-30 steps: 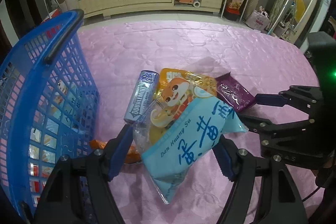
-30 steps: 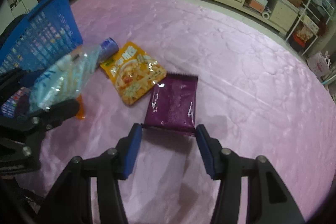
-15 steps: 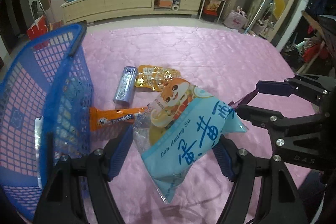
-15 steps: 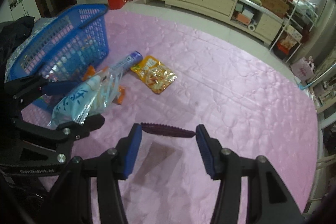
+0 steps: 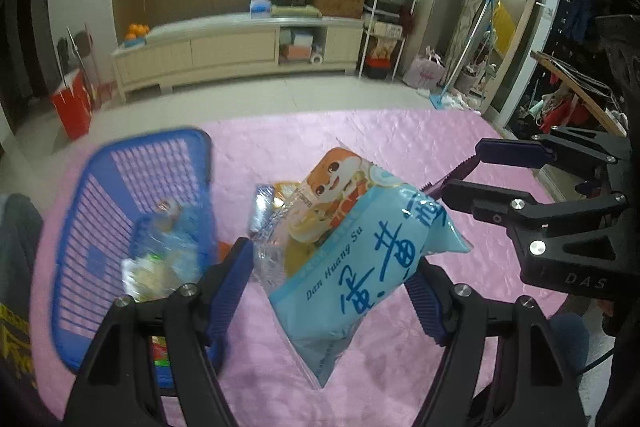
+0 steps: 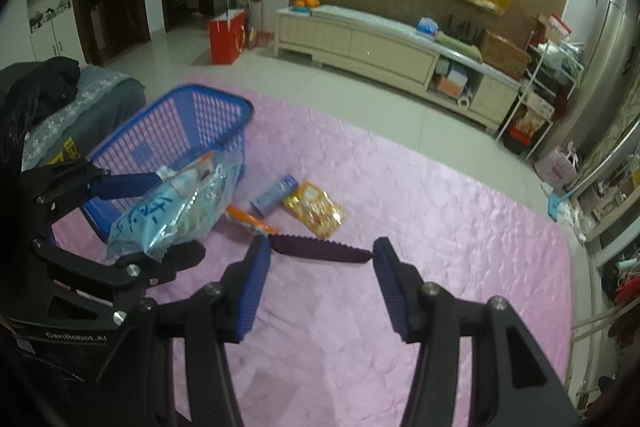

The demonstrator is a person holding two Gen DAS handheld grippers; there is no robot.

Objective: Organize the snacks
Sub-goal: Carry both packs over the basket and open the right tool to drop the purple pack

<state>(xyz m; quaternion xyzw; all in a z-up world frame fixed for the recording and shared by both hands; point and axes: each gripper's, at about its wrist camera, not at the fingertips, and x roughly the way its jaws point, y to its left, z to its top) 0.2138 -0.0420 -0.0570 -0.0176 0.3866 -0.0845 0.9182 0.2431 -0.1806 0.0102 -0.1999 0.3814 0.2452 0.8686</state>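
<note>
Snacks are up in both our grippers, above the pink table (image 6: 400, 195). Our left gripper (image 5: 332, 267) squeezes a big blue bag (image 5: 360, 259) between its pads. Our right gripper (image 6: 320, 255) pinches a flat purple pack (image 6: 320, 250) by its two edges. Down on the table lie a blue tube (image 6: 274, 195), a yellow pouch (image 6: 316, 209) and an orange bar (image 6: 250, 219), close together. The blue basket (image 6: 188, 131) sits beside them with some snacks inside.
</note>
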